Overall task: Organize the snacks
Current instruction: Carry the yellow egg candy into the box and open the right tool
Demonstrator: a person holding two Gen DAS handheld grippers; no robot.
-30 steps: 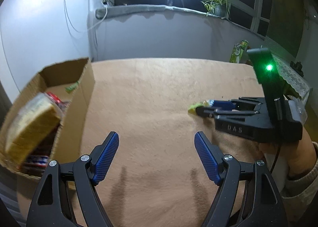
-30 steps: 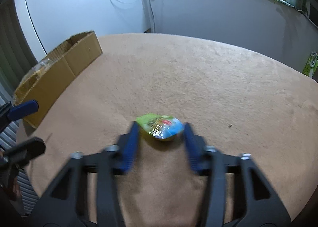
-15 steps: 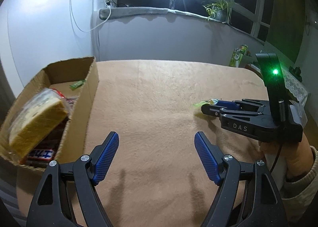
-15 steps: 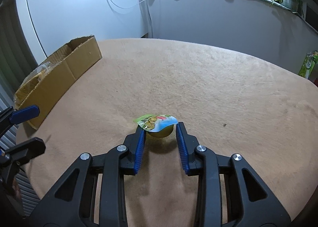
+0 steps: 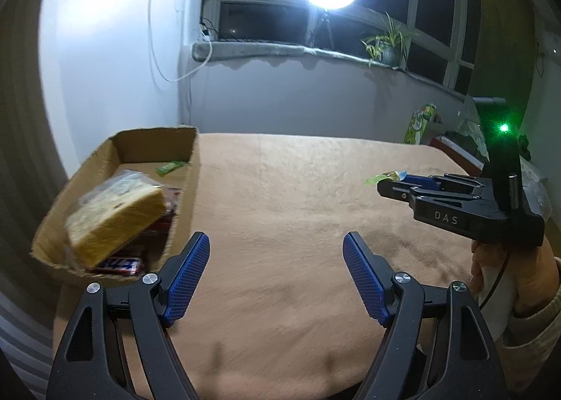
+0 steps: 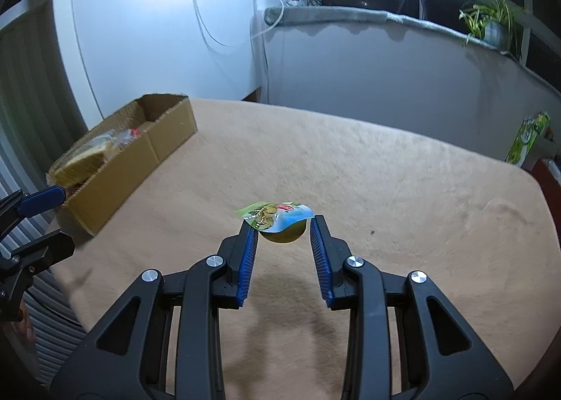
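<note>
A small jelly cup (image 6: 279, 224) with a green and blue foil lid hangs above the tan tablecloth, pinched between the blue pads of my right gripper (image 6: 282, 230). The left wrist view shows that gripper (image 5: 384, 184) from the side at the right, held by a hand, with the lid (image 5: 385, 176) poking out at its tip. My left gripper (image 5: 276, 252) stands open over the cloth with nothing between its fingers. At the table's left edge sits a cardboard box (image 5: 182, 196) holding a wrapped sponge cake (image 5: 115, 217), a chocolate bar (image 5: 117, 265) and a green packet (image 5: 170, 167).
The cardboard box (image 6: 115, 175) lies left of the jelly cup in the right wrist view, with my left gripper's fingers (image 6: 44, 200) at the frame's left edge. A green carton (image 5: 419, 123) stands beyond the far right table edge. A ring light and a potted plant are at the window.
My right gripper closed on the jelly cup and lifted it off the cloth. Both grippers rose, and more of the wall and window shows.
</note>
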